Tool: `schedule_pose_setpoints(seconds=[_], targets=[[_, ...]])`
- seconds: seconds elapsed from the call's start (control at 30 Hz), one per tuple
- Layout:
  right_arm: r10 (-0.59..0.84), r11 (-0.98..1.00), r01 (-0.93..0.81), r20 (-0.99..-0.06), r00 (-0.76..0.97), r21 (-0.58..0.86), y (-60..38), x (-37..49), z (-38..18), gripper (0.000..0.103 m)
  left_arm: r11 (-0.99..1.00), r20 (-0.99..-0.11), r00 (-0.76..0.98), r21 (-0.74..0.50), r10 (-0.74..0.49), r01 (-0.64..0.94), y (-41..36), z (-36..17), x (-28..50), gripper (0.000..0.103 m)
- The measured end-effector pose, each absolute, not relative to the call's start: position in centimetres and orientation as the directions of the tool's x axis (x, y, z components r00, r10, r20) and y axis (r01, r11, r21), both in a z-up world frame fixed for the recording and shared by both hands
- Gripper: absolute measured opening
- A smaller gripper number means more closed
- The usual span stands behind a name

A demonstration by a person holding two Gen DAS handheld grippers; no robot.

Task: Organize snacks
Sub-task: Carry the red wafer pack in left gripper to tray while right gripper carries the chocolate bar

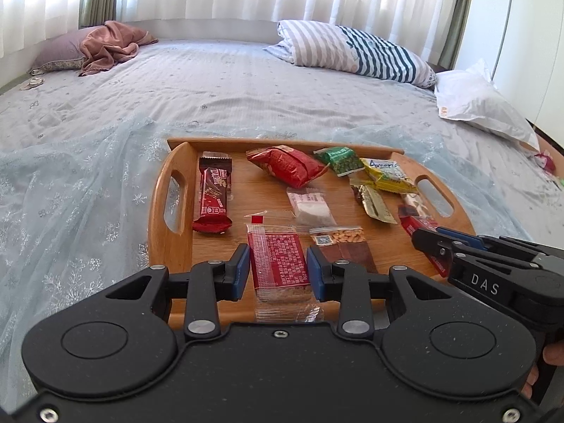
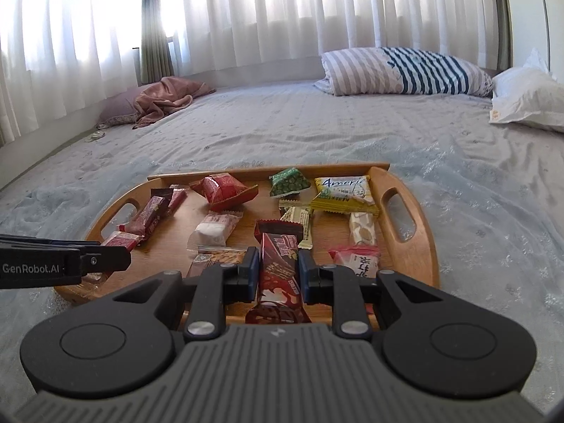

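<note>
Gleaming dark-red chocolate bar [image 2: 278, 268] wrapper, crinkled, pinched upright in right tool [image 2: 276, 271].

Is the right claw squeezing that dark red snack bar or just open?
Squeezing. The right claw is shut on the dark red snack bar; both blue pads press its wrapper.

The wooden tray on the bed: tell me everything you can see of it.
The wooden tray looks like light brown wood with visible grain, rounded ends and a raised rim. Each end has a cut-out handle slot; a straight rail runs along the far side. It lies flat on the pale sheer cloth spread over the bed and carries many wrapped snacks, spread out, a few overlapping. Both grippers hold packets above its near edge.
</note>
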State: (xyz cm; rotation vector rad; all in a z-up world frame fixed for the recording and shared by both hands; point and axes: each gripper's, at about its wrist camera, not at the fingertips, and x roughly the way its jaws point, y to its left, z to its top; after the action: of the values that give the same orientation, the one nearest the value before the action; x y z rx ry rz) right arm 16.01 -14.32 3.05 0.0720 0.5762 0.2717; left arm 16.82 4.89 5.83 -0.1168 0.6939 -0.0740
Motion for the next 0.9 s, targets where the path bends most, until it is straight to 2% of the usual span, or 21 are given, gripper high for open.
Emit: schedule_pose_setpoints(seconds=[0.17, 0.4, 0.9], targets=[[0.273, 0.962, -0.203, -0.571, 0.774, 0.185, -14.1, 18.1, 1.7, 0.028, 0.992, -0.655, 0.750, -0.121, -0.092, 0.016, 5.1, 4.6, 18.4, 0.033], [0.258, 0.965, -0.181, -0.579, 0.773, 0.188, -13.6, 18.9, 0.7, 0.028, 0.992, -0.663, 0.744, -0.129, -0.081, -0.008, 5.8, 3.4, 19.7, 0.033], [0.185, 0.982, -0.165, -0.560, 0.808, 0.086, -12.4, 18.6, -0.5, 0.027, 0.996, -0.669, 0.742, -0.089, -0.041, -0.025, 5.7, 2.0, 20.9, 0.033]])
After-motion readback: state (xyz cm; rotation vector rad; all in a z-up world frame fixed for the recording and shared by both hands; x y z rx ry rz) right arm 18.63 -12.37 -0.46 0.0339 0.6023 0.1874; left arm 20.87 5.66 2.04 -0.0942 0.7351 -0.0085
